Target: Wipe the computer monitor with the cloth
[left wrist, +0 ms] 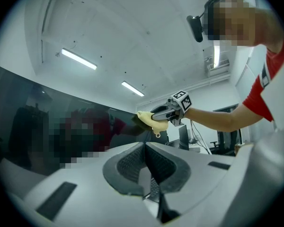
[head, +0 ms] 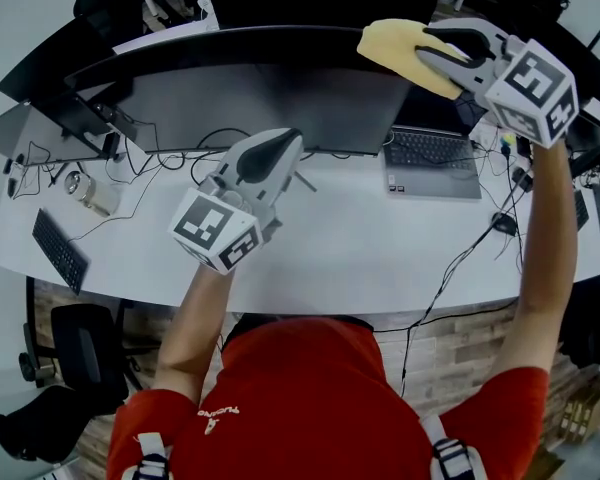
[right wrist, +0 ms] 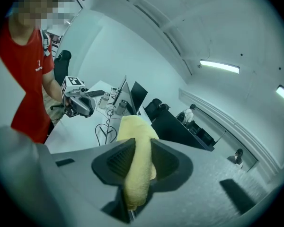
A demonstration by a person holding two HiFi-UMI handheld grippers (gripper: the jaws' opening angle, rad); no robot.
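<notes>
Two claws are showing; the right claw [head: 432, 50] is clenching the cloth [head: 395, 46] at the top right corner of the monitor [head: 260, 103]; the left claw [head: 285, 148] is hanging clenched, empty; wiping is seemingly just starting.

Print on the red shirt [head: 310, 398] is too blurred to read.

On your white counter [head: 350, 248], an open laptop [head: 432, 163] sits to the right with its keys facing you. A black keyboard [head: 58, 250] lies at an angle near the left edge. Black cables [head: 150, 168] loop across the back of the counter, and 1 more cable [head: 450, 268] trails over the front edge on the right. A black chair [head: 80, 353] stands below on your left. Strip lights [left wrist: 78, 59] glow overhead. Far off, 1 person [right wrist: 189, 112] is by dark desks and another [right wrist: 238, 156] is farther right.
</notes>
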